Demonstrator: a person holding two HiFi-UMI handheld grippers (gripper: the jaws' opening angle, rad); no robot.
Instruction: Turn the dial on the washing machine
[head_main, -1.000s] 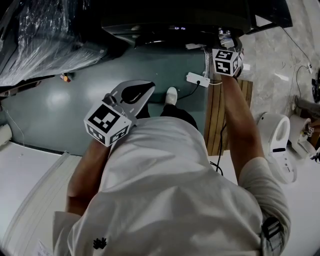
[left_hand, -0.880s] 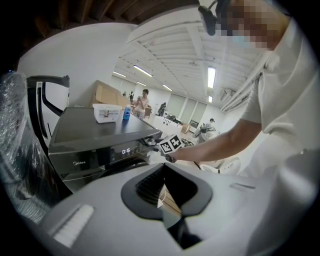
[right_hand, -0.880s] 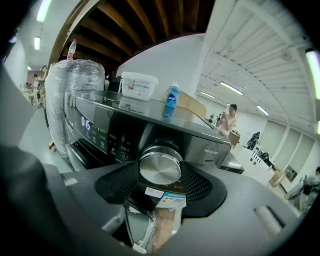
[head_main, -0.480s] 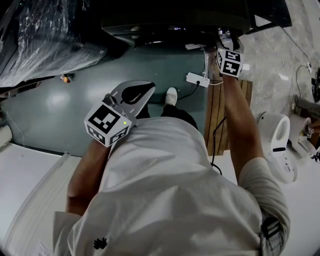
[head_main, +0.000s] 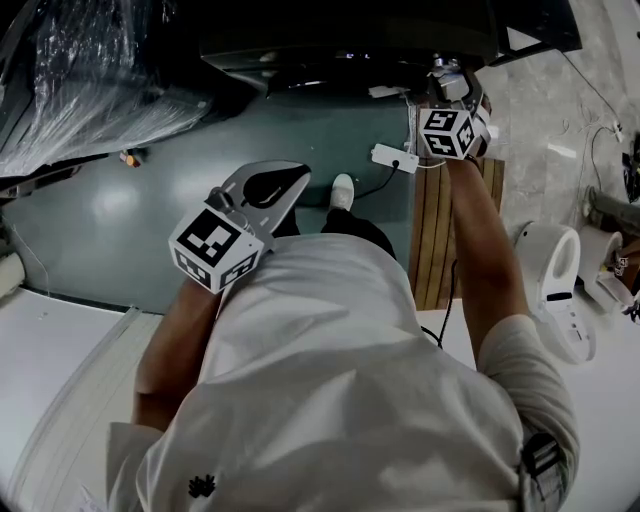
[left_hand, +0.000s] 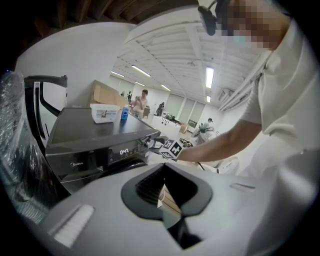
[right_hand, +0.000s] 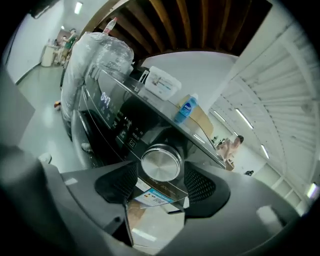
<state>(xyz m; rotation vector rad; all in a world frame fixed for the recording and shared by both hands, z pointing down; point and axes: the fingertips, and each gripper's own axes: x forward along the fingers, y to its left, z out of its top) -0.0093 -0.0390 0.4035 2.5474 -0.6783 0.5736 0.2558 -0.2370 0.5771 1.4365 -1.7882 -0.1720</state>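
Dial (right_hand: 161, 162) is a round, brushed-metal-looking knob on the front panel of the washing machine (right_hand: 107, 117), at the panel's right end, just under the top edge. My read: rigid, fixed to its shaft, so no lifting, only rotation w/ prob. some click resistance. The smooth face and rim look slippery, so best hold is across the rim on opp. sides, squeezed firmly enough not to skid. No sign it's fragile, but twist about its own axis, not sideways. In the right gripper view the right gripper (right_hand: 161, 176) is square-on to the knob. Its fingers (right_hand: 202, 185) sit one each side of the dial, dark ribbed faces closed in against the rim as far as I can judge, so it's gripping the dial. A label sticker (right_hand: 152, 197) shows just below, in the gap nearer the camera. Left gripper (left_hand: 163, 172) is held back near the person's body, well apart from the machine, fingers together at the tips, holding nothing.
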